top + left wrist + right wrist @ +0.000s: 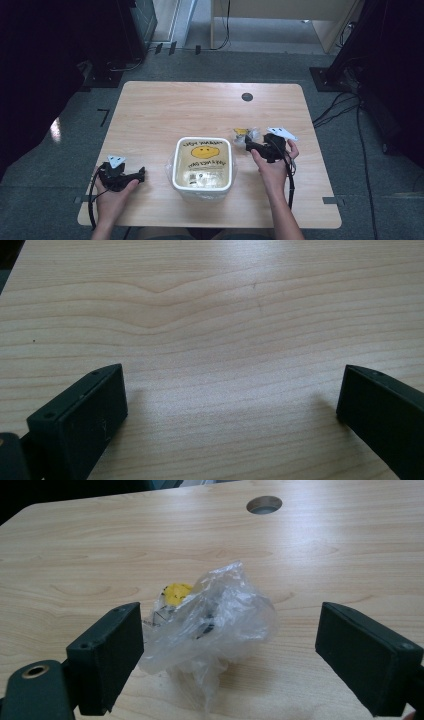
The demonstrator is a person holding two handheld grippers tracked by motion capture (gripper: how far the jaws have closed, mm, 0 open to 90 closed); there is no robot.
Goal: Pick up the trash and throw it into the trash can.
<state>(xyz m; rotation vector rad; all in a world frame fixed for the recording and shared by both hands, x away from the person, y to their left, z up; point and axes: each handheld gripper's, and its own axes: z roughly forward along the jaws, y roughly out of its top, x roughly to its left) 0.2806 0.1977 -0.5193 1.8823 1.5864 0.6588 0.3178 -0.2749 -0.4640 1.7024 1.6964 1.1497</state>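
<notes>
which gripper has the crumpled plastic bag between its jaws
The right gripper: its open jaws flank the crumpled clear bag with the yellow bit. The left gripper has bare table between its jaws.

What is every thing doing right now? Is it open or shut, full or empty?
Left gripper: open, nothing between its jaws, over bare table.
Right gripper: open, jaws on either side of the plastic bag, not squeezing it.
Plastic bag: crumpled, lying on the table, something yellow inside.
White tub: upright, lid with a smiley face on it; what is inside cannot be seen.
Table hole: uncovered.
</notes>
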